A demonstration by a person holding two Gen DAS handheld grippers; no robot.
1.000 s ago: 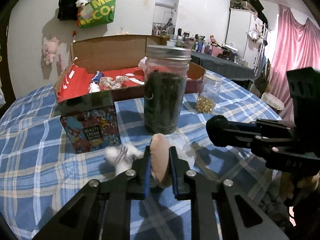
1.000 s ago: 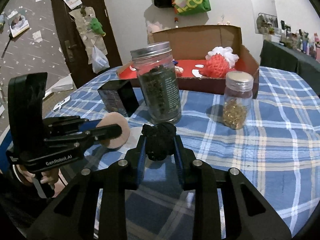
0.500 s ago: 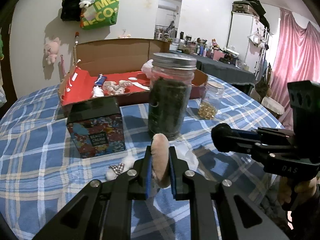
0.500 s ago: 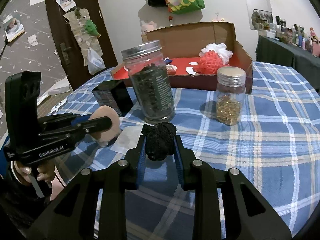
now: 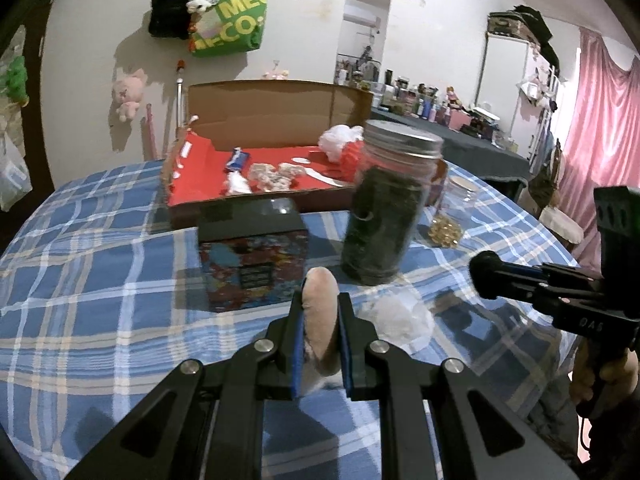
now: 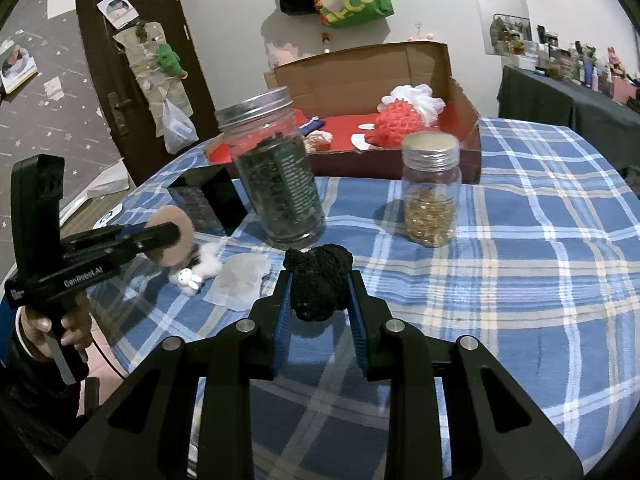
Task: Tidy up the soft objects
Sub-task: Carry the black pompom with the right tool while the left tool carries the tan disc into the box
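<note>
**Both soft pieces pinched, box waiting behind**

Pinched edge-on in the left gripper: a beige powder puff, thin, light, squashed flat between the blue pads, carried just above the checked tablecloth. Likely springy and forgiving; best held across its flat faces near the middle, as now. Clamped in the right gripper: a black mesh sponge, bunched and airy, bulging past the pads on top. Probably prone to snagging rather than slipping; a mid-body grip looks sound.

Left on the cloth nearby: a small white plush toy and a flat translucent sachet, both soft and untaken.

Further out, an open cardboard box with a red floor, already holding a red mesh ball, a white mesh ball and some small pale bits. In front of it, a tall lidded jar of dark contents, a smaller jar partly filled with golden beads, and a closed printed tin.
</note>
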